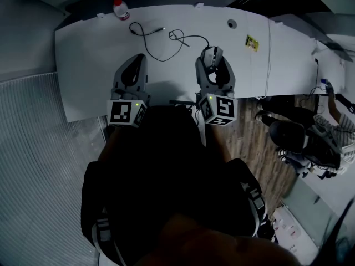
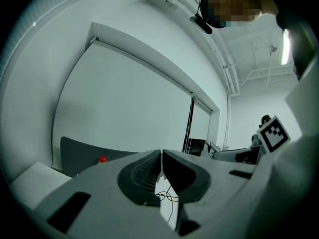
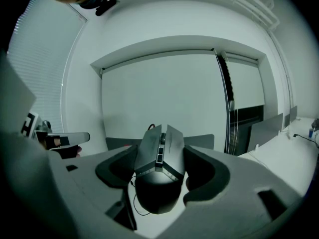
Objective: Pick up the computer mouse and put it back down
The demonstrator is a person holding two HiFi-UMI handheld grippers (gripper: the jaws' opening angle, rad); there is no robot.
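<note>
Dim, bluish light is flattening every view. The white table (image 1: pixel 83 71) is glowing palest, and a ceiling light (image 2: pixel 285 46) is glaring in the left gripper view. Fisheye curving and black vignetting are ringing both gripper views.

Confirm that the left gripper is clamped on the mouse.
No, it is the right gripper that is clamped on the mouse; the right gripper view shows it between the jaws. The left gripper is shut on nothing.
</note>
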